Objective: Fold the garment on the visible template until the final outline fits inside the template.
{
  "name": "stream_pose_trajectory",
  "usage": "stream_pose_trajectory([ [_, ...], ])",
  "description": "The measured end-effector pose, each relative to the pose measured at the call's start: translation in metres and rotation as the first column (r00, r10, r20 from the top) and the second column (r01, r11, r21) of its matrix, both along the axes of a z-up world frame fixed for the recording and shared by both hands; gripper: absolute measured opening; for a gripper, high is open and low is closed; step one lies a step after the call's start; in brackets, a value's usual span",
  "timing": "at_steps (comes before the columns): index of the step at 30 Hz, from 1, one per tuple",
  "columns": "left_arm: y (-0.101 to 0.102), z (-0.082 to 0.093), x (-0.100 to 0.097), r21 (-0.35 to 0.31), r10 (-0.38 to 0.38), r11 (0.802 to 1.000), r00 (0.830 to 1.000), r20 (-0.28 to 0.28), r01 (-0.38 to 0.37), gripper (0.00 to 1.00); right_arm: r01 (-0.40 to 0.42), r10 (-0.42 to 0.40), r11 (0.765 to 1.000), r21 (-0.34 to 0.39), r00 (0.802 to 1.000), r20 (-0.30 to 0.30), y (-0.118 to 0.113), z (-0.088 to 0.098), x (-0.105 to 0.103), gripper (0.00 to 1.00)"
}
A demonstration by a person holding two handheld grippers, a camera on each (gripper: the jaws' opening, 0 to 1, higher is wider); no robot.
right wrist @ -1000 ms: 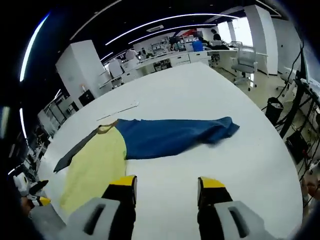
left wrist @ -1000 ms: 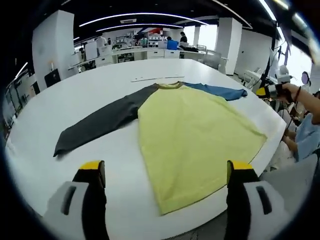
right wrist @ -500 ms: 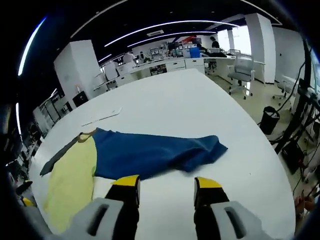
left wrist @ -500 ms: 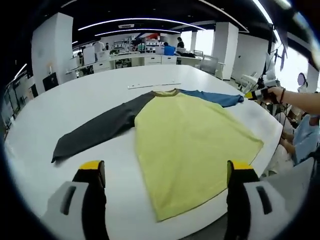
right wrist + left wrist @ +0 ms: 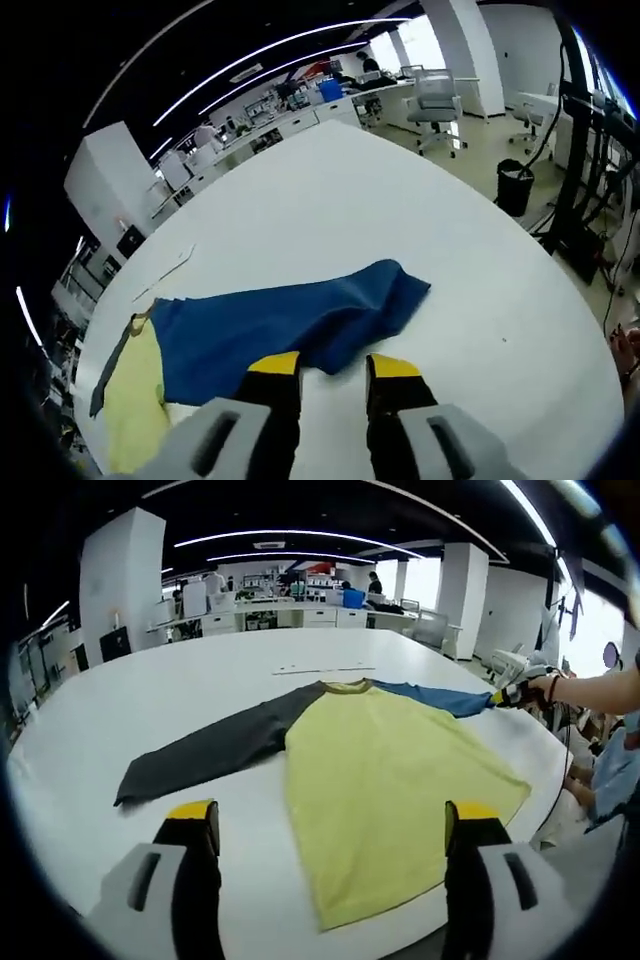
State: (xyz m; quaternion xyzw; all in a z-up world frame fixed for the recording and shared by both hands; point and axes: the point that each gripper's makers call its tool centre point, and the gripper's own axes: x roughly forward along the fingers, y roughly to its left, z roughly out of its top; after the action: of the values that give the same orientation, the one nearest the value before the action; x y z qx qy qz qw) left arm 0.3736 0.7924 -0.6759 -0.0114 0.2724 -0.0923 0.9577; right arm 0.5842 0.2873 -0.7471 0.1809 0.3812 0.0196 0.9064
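White and broad, the round surface sits in an open lab with strip lights overhead and benches along the far wall. Spread flat on it is the garment, a yellow-bodied shirt with a dark grey sleeve stretched out to the left and a blue sleeve reaching right, near the surface's edge; laid out like this, it looks ready for a first fold. No template outline is clear to me, only a thin pale strip lying beyond the collar. The left gripper hangs back at the near edge, jaws wide apart and holding nothing, likely waiting its turn. The right gripper is low over the near hem of the blue sleeve, its yellow-tipped jaws narrowed but still parted, and I cannot tell whether cloth sits between them yet; it seems placed to pinch that sleeve and carry it inward over the body. Compared with a second ago, the right gripper has closed in on the sleeve and drawn its jaws closer, while the left has barely shifted.
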Motion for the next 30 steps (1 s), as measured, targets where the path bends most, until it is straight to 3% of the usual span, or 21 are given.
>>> stream_pose_trajectory([
  [3, 0.001, 0.000, -0.001, 0.002, 0.006, 1.000, 1.000, -0.004, -0.006, 0.90, 0.000, -0.001, 1.000, 0.005, 1.000, 0.020, -0.001, 0.001, 0.006, 0.11],
  [6, 0.002, -0.002, -0.004, 0.010, 0.011, 1.000, 1.000, -0.016, -0.011, 0.89, 0.006, -0.006, 1.000, 0.004, 1.000, -0.007, -0.002, -0.004, 0.004, 0.05],
  [10, 0.002, -0.002, -0.005, 0.014, 0.016, 1.000, 1.000, -0.019, -0.016, 0.87, 0.007, -0.007, 1.000, 0.004, 1.000, -0.001, -0.002, -0.002, 0.005, 0.00],
  [13, -0.001, -0.001, -0.007, 0.017, 0.002, 1.000, 1.000, -0.025, -0.001, 0.86, -0.002, 0.002, 0.999, -0.034, 1.000, -0.004, -0.008, 0.004, 0.005, 0.00],
  [18, -0.002, 0.000, -0.009, 0.032, -0.008, 0.999, 1.000, -0.027, 0.008, 0.87, -0.154, 0.140, 0.969, -0.190, 0.986, -0.086, -0.018, 0.009, -0.002, 0.00],
  [23, -0.001, 0.000, -0.011, 0.033, -0.010, 0.999, 1.000, -0.030, 0.011, 0.87, -0.149, 0.135, 0.974, -0.172, 0.987, -0.092, -0.022, 0.013, -0.004, 0.00],
  [30, -0.003, 0.001, -0.012, 0.033, -0.023, 0.999, 0.999, -0.031, 0.024, 0.89, -0.183, 0.154, 0.965, -0.187, 0.975, -0.159, -0.021, -0.002, -0.011, 0.00],
])
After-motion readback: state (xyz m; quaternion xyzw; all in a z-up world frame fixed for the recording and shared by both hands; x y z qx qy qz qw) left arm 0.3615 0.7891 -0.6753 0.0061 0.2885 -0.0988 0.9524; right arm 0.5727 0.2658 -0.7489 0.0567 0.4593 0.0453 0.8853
